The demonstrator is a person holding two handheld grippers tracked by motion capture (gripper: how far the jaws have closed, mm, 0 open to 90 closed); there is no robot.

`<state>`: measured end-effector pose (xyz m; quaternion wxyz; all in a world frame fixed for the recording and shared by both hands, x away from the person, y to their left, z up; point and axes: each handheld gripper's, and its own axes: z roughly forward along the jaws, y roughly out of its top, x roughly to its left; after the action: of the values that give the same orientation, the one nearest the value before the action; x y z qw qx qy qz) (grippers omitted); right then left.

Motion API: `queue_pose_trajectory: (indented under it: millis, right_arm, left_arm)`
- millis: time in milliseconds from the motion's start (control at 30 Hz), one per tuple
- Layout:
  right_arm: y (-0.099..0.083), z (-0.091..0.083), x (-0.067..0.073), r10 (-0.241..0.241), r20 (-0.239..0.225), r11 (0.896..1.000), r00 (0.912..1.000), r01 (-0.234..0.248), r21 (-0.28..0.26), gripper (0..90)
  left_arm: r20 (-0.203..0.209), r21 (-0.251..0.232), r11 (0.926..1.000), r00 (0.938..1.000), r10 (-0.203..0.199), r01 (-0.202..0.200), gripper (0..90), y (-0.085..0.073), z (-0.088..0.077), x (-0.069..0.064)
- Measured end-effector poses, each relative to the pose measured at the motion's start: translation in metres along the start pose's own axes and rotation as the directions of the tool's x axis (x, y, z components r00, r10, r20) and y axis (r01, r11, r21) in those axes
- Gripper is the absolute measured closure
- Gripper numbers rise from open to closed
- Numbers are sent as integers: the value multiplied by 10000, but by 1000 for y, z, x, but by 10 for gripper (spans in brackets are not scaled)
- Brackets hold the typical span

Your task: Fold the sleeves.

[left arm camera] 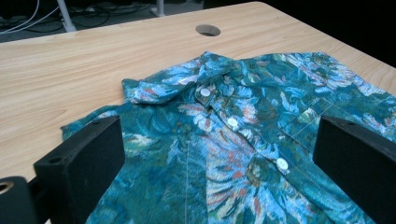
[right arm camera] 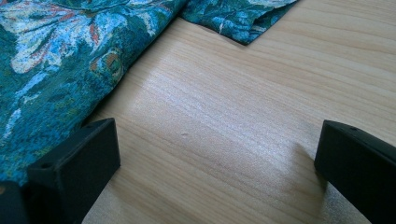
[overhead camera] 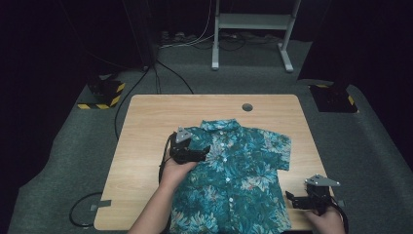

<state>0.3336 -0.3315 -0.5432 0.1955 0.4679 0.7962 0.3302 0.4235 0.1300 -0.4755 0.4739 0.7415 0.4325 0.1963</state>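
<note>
High view: teal floral short-sleeved shirt (overhead camera: 234, 175) lies buttoned on a pale wooden table (overhead camera: 146, 126).
Left gripper (overhead camera: 203, 151) hovers released over its folded sleeve; right gripper (overhead camera: 292, 199) released over bare wood beside the hem.

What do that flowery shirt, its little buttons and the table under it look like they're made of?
The shirt looks like thin woven cloth, matte, printed with teal flowers; it creases softly at the collar and its folded sleeve. Cotton or rayon, I can't tell which. Its buttons look like smooth white plastic with a slight shine. The table shows pale wood grain under a smooth, faintly glossy surface: possibly laminate rather than solid wood.
</note>
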Motion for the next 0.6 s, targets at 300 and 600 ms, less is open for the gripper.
queue_pose_trajectory:
  millis: [300, 600]
  right_arm:
    - [0, 0, 0, -1, 1, 10000, 10000, 1, -1, 0]
    - [0, 0, 0, -2, 2, 10000, 10000, 2, -1, 0]
  left_arm:
    - [22, -36, 9997, 9997, -246, 246, 29, -14, -12, 9]
    - [-174, -12, 9993, 9991, -381, 380, 29, -28, -24, 18]
